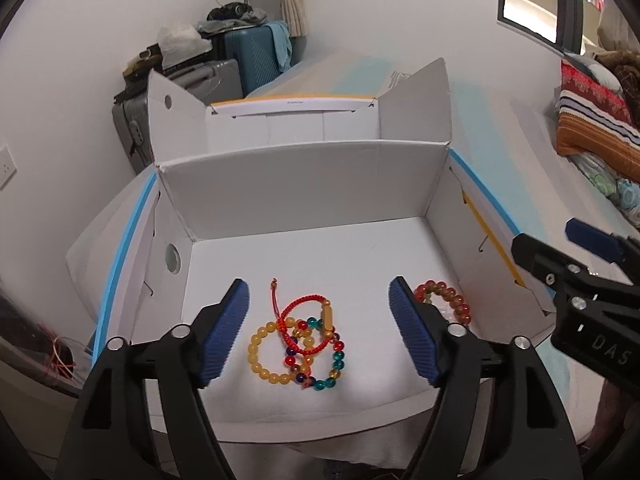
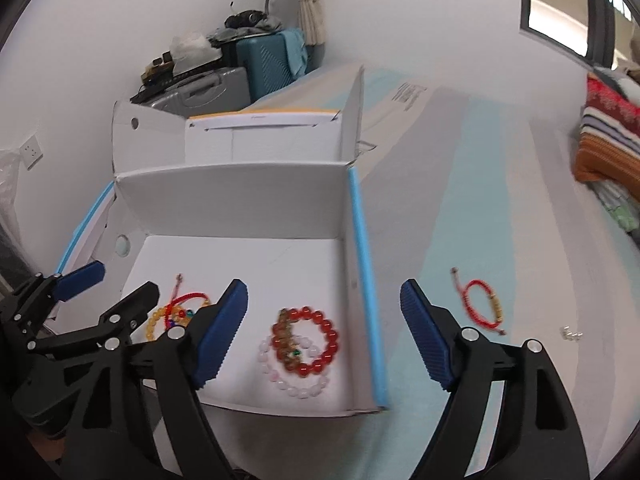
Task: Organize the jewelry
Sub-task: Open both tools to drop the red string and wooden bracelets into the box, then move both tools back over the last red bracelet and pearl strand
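Note:
An open white cardboard box (image 1: 304, 184) (image 2: 232, 196) holds several bracelets. In the left wrist view a yellow bead bracelet (image 1: 260, 354), a red cord bracelet (image 1: 304, 312) and a multicoloured bead bracelet (image 1: 334, 360) lie tangled between the open, empty fingers of my left gripper (image 1: 320, 332); a red-brown bead bracelet (image 1: 444, 300) lies by the right finger. In the right wrist view a red bead bracelet (image 2: 324, 340) overlaps a pale pink one (image 2: 296, 384) in the box. My right gripper (image 2: 322, 332) is open and empty above the box's blue-edged right wall (image 2: 366, 280). A red cord bracelet (image 2: 482, 306) lies outside on the surface.
A small clear item (image 2: 571, 334) lies on the white and pale blue surface to the right of the box. Suitcases (image 1: 240, 60) stand against the far wall. Patterned bedding (image 1: 592, 120) is at the right. My right gripper shows at the right edge of the left wrist view (image 1: 560, 256).

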Demonstrator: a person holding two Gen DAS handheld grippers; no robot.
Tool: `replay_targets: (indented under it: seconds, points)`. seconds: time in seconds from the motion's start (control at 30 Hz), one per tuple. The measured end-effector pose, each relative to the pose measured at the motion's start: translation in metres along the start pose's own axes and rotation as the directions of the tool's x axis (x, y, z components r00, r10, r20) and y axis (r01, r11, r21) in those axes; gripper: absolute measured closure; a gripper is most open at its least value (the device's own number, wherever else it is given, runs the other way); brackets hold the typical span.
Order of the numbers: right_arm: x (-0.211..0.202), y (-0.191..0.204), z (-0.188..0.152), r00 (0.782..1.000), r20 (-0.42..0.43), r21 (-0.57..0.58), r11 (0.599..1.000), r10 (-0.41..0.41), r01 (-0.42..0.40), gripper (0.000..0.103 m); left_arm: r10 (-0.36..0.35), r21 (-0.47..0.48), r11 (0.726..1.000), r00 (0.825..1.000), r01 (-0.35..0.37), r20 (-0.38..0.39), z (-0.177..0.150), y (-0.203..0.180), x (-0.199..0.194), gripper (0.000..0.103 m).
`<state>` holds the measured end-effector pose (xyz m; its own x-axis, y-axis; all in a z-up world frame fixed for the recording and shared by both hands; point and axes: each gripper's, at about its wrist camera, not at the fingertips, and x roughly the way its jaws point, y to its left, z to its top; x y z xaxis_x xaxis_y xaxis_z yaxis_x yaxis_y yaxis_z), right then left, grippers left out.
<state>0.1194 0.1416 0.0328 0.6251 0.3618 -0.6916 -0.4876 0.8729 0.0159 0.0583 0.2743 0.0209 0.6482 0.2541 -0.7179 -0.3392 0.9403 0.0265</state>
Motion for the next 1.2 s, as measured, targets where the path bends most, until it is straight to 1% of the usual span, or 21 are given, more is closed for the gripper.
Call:
replay_targets:
  seconds: [0.07, 0.13, 0.2, 0.23, 0.27, 0.37, 0.5, 0.6, 0.73, 1.1, 1.2]
  points:
    - [-0.007, -0.008, 0.001, 1.0, 0.013, 0.005, 1.0, -0.013, 0.013, 0.021, -0.013, -0.001, 1.0, 1.0, 0.013, 0.011, 0.002, -0.005, -0.003, 0.022]
    - [-0.014, -0.018, 0.001, 0.999, 0.03, 0.017, 0.999, -0.029, 0.028, 0.017, -0.016, 0.003, 1.0, 1.0, 0.016, 0.02, 0.004, -0.012, -0.007, 0.013]
    - [-0.021, -0.028, 0.002, 0.998, 0.047, 0.033, 0.999, -0.043, 0.041, 0.015, -0.014, 0.002, 1.0, 0.999, 0.014, 0.038, 0.005, -0.02, -0.012, 0.008]
    - [-0.024, -0.032, 0.002, 0.997, 0.053, 0.039, 0.998, -0.047, 0.045, 0.011, -0.021, -0.002, 1.0, 0.999, 0.021, 0.041, 0.006, -0.023, -0.014, 0.006]
    - [-0.028, -0.038, 0.002, 0.997, 0.063, 0.046, 0.998, -0.054, 0.051, 0.008, -0.03, -0.003, 1.0, 0.999, 0.031, 0.042, 0.006, -0.027, -0.015, 0.006]
    - [-0.038, -0.057, 0.0, 0.993, 0.086, 0.057, 0.995, -0.086, 0.081, 0.008, -0.043, 0.008, 0.999, 0.998, 0.042, 0.044, 0.008, -0.04, -0.019, 0.006]
    - [-0.049, -0.083, -0.005, 0.99, 0.082, 0.066, 0.992, -0.115, 0.11, 0.008, -0.064, 0.028, 0.998, 0.997, 0.062, 0.05, 0.01, -0.059, -0.023, 0.006]
    - [-0.056, -0.103, -0.01, 0.988, 0.078, 0.087, 0.988, -0.134, 0.127, 0.008, -0.099, 0.052, 0.994, 0.994, 0.096, 0.05, 0.01, -0.08, -0.025, 0.006]
    - [-0.064, -0.133, -0.019, 0.984, 0.073, 0.119, 0.981, -0.163, 0.154, 0.008, -0.127, 0.075, 0.989, 0.991, 0.124, 0.047, 0.01, -0.106, -0.025, 0.006]
    - [-0.073, -0.202, -0.036, 0.979, 0.024, 0.182, 0.964, -0.202, 0.194, 0.008, -0.194, 0.169, 0.968, 0.98, 0.186, 0.035, 0.012, -0.186, -0.025, 0.006]
    - [-0.072, -0.22, -0.042, 0.981, 0.013, 0.196, 0.963, -0.193, 0.187, 0.008, -0.209, 0.18, 0.963, 0.978, 0.201, 0.024, 0.012, -0.204, -0.019, 0.006]
